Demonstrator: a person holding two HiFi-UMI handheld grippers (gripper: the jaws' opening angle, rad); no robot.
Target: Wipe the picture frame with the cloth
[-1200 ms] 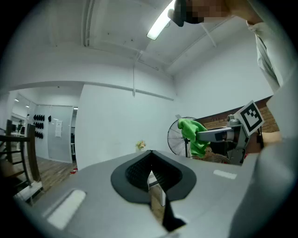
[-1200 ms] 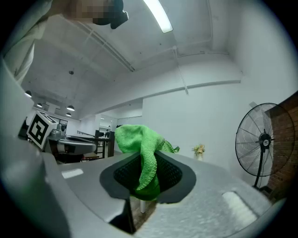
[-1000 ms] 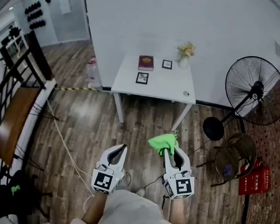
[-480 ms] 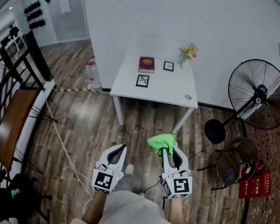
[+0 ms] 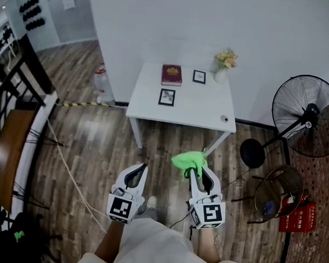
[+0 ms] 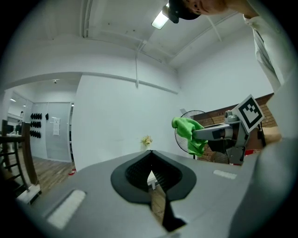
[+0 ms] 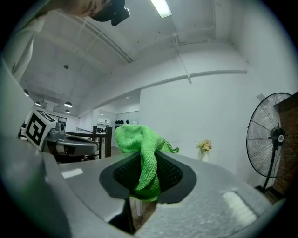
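The right gripper [image 5: 199, 170] holds a bright green fuzzy cloth [image 5: 188, 159] pinched between its jaws. The left gripper [image 5: 141, 168] has its jaws pressed together, with nothing between them. A small black picture frame [image 5: 166, 97] lies on the white rectangular table [image 5: 193, 109], well apart from both grippers.

Head view steeply down on distant table [image 5: 194, 105]; gripper views low, level, probably toward its flower vase [image 5: 223, 74].
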